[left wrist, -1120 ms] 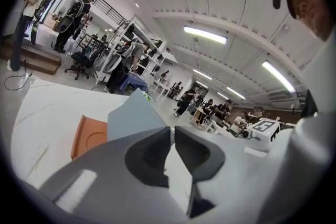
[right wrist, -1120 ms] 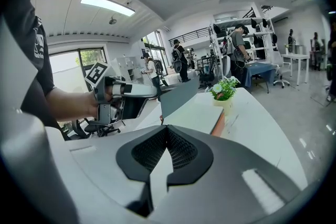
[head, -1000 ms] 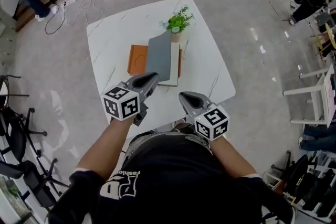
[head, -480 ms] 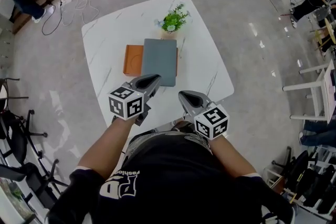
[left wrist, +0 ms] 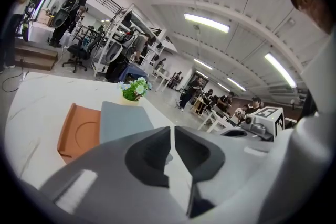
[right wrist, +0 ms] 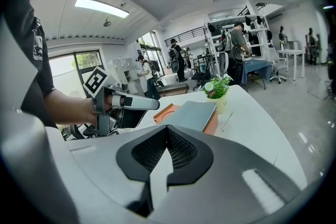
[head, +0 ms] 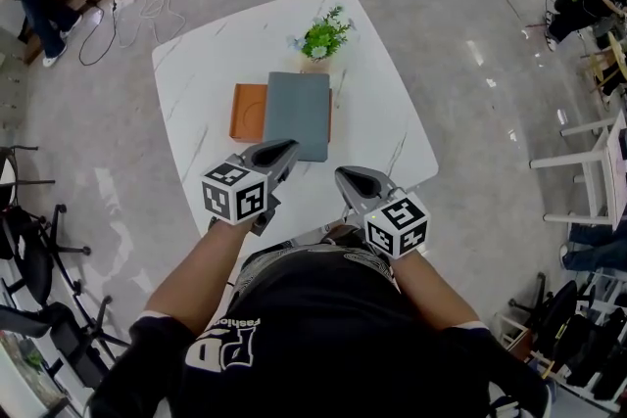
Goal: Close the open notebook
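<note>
I hold both grippers over the near side of the white table (head: 382, 113). The grey notebook (head: 299, 116) lies closed and flat at the table's middle, resting on an orange tray (head: 248, 112) that shows at its left. My left gripper (head: 287, 149) hovers by the notebook's near edge, jaws drawn to a narrow slit, empty. My right gripper (head: 343, 178), further right and nearer, has its jaws pressed together on nothing. A small potted plant (head: 323, 39) stands just beyond the notebook.
</note>
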The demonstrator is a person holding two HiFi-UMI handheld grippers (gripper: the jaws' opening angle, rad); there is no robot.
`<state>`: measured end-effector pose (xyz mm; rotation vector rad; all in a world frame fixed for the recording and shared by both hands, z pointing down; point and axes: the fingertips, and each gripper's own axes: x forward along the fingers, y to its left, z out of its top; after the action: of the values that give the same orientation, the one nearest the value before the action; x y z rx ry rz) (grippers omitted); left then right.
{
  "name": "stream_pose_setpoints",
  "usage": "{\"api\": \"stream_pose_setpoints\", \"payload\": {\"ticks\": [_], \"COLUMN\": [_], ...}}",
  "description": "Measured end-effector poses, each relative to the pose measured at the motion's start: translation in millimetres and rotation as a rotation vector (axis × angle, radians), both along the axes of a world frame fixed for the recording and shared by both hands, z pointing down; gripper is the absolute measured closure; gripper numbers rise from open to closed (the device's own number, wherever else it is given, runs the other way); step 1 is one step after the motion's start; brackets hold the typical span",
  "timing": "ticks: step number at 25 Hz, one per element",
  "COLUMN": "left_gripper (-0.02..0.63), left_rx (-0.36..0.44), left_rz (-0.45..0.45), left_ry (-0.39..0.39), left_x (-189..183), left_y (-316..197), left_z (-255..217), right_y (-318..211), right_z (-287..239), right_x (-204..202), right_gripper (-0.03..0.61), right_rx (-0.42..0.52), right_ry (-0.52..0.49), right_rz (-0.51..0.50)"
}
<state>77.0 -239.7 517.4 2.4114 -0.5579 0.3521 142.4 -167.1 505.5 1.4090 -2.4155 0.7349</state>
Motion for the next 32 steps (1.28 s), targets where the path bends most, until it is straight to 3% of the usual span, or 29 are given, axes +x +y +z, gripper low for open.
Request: {"api": "stream_pose_setpoints", "payload": {"ticks": [8, 19, 25, 32], "left_gripper": [0.537, 0.546, 0.554, 0.555], "left_rx": [-0.015, 0.049, 0.109, 0.148], "left_rz": [-0.018, -0.043, -0.072, -0.109], "left_ry": [-0.080, -0.142, -0.142, -0.133], "left_x": [-14.0, -41.7, -64.5, -90.5], "left_y": [1.5, 7.6, 12.9, 23.7], "left_z": [6.2, -6.3, -21.9, -32.7], "right_y": [-5.5, -8.2, -9.2, -7.1], "right_z": [-4.7, -22.6, -35.4, -47.3], "right_x": [-6.3, -17.6, -22.4, -38.7], "right_gripper": [0.578, 0.578, 0.578, 0.578], "right_rx": [0.016, 0.073, 0.126, 0.176], "right_ry": [-0.004, -0.044, -0.095, -0.093], "right_rz": [-0.012, 0.021, 0.064, 0.048]}}
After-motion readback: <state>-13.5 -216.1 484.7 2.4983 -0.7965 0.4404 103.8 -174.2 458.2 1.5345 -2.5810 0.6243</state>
